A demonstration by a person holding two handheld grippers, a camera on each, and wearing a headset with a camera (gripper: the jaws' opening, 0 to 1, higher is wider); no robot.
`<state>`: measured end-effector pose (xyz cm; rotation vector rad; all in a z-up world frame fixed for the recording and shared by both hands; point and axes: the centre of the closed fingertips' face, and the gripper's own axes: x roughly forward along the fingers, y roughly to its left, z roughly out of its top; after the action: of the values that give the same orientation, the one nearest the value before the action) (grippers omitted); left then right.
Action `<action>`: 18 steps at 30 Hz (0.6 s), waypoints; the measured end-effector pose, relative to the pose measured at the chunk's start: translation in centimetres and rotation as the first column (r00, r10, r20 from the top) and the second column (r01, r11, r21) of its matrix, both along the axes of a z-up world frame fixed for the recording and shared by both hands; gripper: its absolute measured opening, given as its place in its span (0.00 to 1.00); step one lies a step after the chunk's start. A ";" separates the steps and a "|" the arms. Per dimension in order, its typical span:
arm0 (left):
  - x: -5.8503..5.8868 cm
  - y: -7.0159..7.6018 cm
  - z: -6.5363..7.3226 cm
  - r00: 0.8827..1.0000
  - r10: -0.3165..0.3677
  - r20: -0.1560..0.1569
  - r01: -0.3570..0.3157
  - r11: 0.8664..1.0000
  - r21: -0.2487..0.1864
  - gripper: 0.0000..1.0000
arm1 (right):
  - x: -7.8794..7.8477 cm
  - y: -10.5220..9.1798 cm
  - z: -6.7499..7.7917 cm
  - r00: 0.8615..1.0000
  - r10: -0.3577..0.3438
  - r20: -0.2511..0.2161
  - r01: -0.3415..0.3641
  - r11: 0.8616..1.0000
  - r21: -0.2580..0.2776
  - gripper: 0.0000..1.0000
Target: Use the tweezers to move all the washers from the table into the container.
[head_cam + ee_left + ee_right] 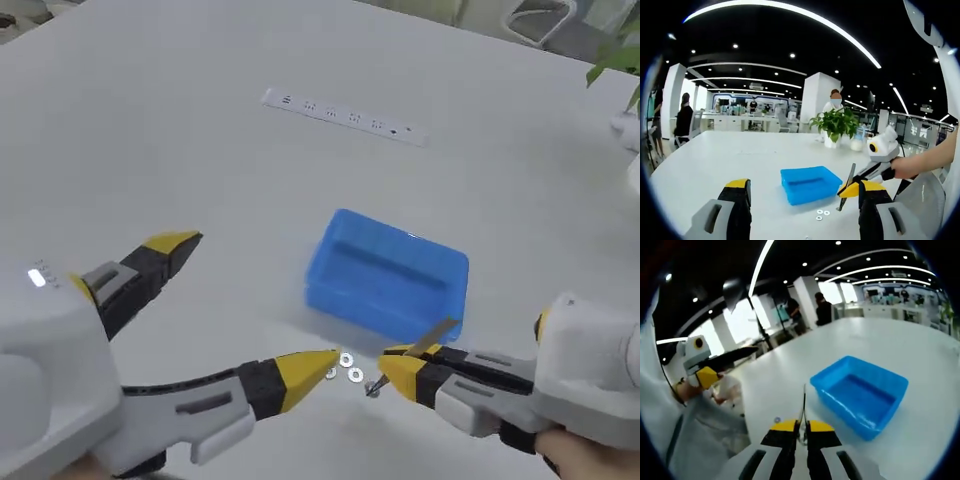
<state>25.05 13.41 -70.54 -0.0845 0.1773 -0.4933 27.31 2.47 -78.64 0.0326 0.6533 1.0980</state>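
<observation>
You're working at a white table (pixel 150 130), w/ the blue container (pixel 385 275) sitting mid-table and a power strip (pixel 345 115) lying well beyond it at 12 o'clock. Your L gripper (pixel 258 300) is hanging at the container's 8 o'clock, jaws spread wide apart and gripping nothing. Your R gripper (pixel 400 368) is sitting at the container's 5 o'clock, jaws pressed together on the tweezers (pixel 436 331), which are angling down toward the tabletop. Three washers (pixel 355 376) are lying loose at the container's 6 o'clock, near its front wall, btwn the two grippers' tips. The tweezer tips are hovering just beside them at approx 4 o'clock. Can't tell if they're pinching one yet; too small.

Looks like you're lining up a pick, prob. early in the task. Try going for the nearest washer, sliding one tine through its hole or under its edge since flat washers are likely slipping on a smooth top. I'd be lifting straight up before swinging to 12 o'clock over the rim, w/ the L jaw tip staying clear so it isn't scattering the others.
</observation>
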 end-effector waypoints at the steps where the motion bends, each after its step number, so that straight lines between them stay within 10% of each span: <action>1: 0.0 0.1 0.0 1.000 0.005 -0.001 -0.005 1.000 -0.001 0.91 | 0.2 -0.1 0.2 1.000 -0.008 0.000 0.008 1.000 0.004 0.04; 18: 0.0 0.2 -0.2 1.000 0.011 0.007 -0.011 0.999 0.034 0.88 | 5.5 -2.7 4.6 0.979 -0.179 0.097 0.177 0.984 0.024 0.04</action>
<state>25.09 13.66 -70.73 -0.0507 0.1783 -0.4796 32.79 -0.18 -74.02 0.0485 0.5426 0.9256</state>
